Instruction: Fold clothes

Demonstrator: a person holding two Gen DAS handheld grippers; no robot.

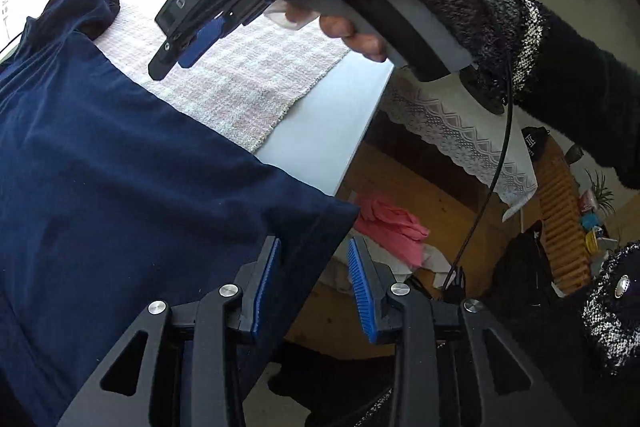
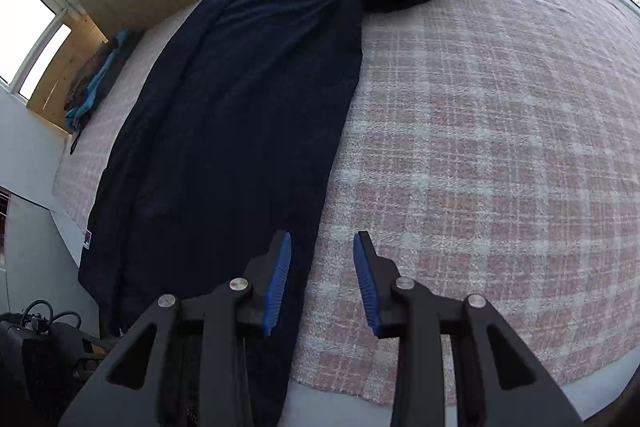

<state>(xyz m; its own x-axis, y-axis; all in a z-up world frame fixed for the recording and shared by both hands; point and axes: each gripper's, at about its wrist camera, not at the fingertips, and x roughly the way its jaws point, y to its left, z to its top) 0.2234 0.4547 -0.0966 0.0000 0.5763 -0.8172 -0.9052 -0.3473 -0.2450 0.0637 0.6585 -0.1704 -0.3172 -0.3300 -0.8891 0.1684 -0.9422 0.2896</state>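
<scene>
One navy garment (image 2: 240, 99), two grippers apart

One navy hooded garment (image 2: 240, 99) lies on one pink plaid blanket (image 2: 480, 147). Two claws show: the left claw (image 1: 314, 283) and the right claw (image 2: 322, 279). One pink cloth (image 1: 392, 227) sits at three o'clock, one teal cloth (image 2: 94, 83) at nine o'clock.

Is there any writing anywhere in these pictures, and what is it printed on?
"DAS": pale letters on the black body of the right claw, seen from the left wrist camera.
A white mark on a dark bag hanging in the room: too small to read.
A small tag at the hem of the navy garment: too blurred to read.
No other text shows.
</scene>
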